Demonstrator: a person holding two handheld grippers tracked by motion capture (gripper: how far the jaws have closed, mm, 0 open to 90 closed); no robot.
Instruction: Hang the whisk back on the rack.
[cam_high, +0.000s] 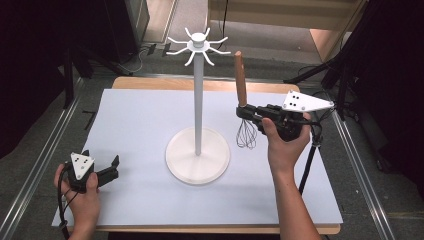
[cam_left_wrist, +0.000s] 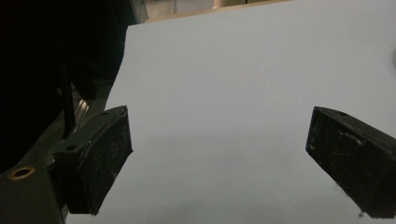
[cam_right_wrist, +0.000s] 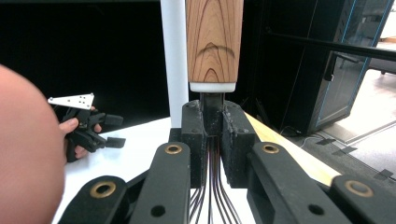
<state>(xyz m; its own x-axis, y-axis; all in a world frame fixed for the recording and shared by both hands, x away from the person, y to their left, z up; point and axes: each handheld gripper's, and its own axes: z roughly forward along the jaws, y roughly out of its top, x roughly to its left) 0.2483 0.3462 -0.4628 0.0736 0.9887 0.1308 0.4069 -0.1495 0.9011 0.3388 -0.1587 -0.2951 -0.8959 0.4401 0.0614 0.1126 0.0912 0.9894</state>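
Observation:
A whisk with a wooden handle and dark wire loops is held upright above the white mat, to the right of the white stand. My right gripper is shut on the whisk's neck just below the handle, its pads pressing on both sides. The white stand has a round base and curved hooks at its top; its pole rises just behind the whisk. My left gripper rests open at the mat's near left, with nothing between its pads.
The white mat covers a wooden table. Metal rails run along both sides. Dark tripod legs and cables stand beyond the far right corner.

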